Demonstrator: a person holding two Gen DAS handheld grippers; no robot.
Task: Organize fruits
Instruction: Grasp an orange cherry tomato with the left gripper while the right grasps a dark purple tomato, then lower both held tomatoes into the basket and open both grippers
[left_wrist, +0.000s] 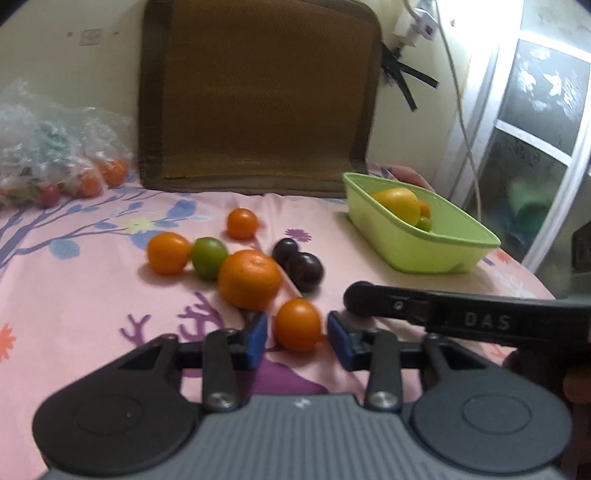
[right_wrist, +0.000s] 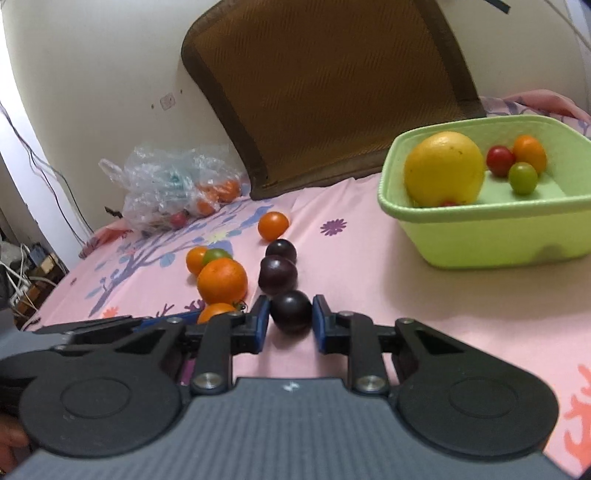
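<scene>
Left tongs (left_wrist: 297, 334) down low on the pink flowered sheet (left_wrist: 74, 295), blue pads either side of a small orange tomato (left_wrist: 297, 324). Narrowed in, right pad about touching, a sliver of gap on the left, so no real squeeze yet. Right tongs (right_wrist: 290, 323) clamped on a dark plum (right_wrist: 291, 312), pads pressed against both sides, fruit sitting on the sheet.

Right behind that plum, two more dark plums (right_wrist: 277, 275) in a row, touching each other. Left of those, a big tangerine (right_wrist: 222, 280), with a small green fruit (right_wrist: 218, 254) and another orange tomato (right_wrist: 195, 259) tucked behind it, all bunched together. One more orange tomato (right_wrist: 273, 226) off on its own further back.

Green tub (right_wrist: 480, 236) off to the right, well apart from the loose pile. Inside: big yellow fruit (right_wrist: 443, 168), red cherry tomato (right_wrist: 499, 160), an orange one (right_wrist: 530, 152) and a green one (right_wrist: 522, 178), those three huddled in the far corner.

Crinkly plastic bag (right_wrist: 166, 184) with more orange and red bits at the back left, next to a brown mat (right_wrist: 332, 92) leaning on the wall. Part of the right tool's black arm (left_wrist: 461, 310) poking into the left view just beside the left tongs.
</scene>
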